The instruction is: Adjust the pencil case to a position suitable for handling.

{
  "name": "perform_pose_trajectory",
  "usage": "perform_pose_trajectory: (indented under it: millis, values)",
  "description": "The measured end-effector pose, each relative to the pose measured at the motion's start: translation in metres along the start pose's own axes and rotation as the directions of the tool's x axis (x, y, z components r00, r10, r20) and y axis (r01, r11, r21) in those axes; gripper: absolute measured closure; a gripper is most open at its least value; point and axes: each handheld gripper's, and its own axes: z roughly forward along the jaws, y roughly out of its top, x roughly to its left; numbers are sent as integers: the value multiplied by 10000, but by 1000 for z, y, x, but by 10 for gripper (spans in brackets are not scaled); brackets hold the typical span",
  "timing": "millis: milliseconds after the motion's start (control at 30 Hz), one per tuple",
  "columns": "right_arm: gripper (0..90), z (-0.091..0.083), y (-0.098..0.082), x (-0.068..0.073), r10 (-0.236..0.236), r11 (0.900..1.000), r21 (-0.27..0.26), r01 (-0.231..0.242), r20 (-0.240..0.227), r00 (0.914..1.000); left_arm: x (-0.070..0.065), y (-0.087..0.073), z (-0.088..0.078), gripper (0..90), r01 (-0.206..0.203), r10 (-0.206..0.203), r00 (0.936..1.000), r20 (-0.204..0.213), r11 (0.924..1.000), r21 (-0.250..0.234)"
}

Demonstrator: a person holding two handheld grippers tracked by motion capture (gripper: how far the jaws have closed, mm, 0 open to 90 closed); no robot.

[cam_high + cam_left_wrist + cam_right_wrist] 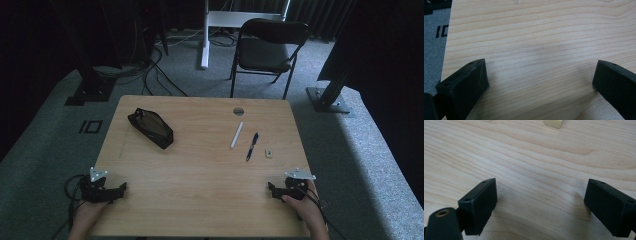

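The eraser point(268, 153), a small pale block, lies on the wooden tabletop point(200, 170) near the right edge, about midway between the far and near edges. In the right gripper view the eraser point(553, 123) shows at the top of the picture, ahead of the jaws and well apart from them. Just to its left, toward the middle of the tabletop, lies a blue pen point(251, 146), and left of that a white pen-like stick point(236, 135); the two lie side by side without touching, both slanted with their far ends leaning right. A black pencil case point(150, 128) rests well apart from them, near the far left corner, lying aslant. A round cable hole point(238, 111) sits by the far edge, right of the middle.

The right gripper point(272, 190) rests near the near right corner, held in the person's right hand point(307, 207), jaws pointing toward the middle of the tabletop. In its own view the right gripper point(541, 200) has its jaws spread wide with only bare wood between them. The left gripper point(121, 189) sits near the near left corner in the left hand point(90, 215), jaws also pointing inward. In its own view the left gripper point(540, 77) stands wide apart, holding nothing, with the tabletop's left edge and grey carpet point(434, 50) beside it.

Beyond the far edge stands a black folding chair point(267, 47) on the carpet.
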Motion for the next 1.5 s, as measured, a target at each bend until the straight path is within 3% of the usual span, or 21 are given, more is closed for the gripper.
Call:
perform_pose_trajectory:
  millis: [433, 533, 1133, 1500]
  values:
    - [126, 1, 2, 2, -27, 10000, -5, 27, 35, 10000, -1, 0, 0, 1, -122, 122, 9999, 118, 9999, -8]
    - [128, 3, 5, 7, 84, 9998, -167, -86, -139, 9999, -1, 0, 0, 1, -120, 120, 9999, 117, 9999, -9]
    - [129, 13, 28, 31, -656, 9973, -402, 623, -877, 9940, 0, 0, 0, 1, -120, 120, 9999, 119, 9999, -10]
    - [130, 27, 44, 58, -1193, 9921, -545, 1126, -1413, 9828, 0, 0, 0, 1, -115, 115, 9998, 136, 9999, -10]
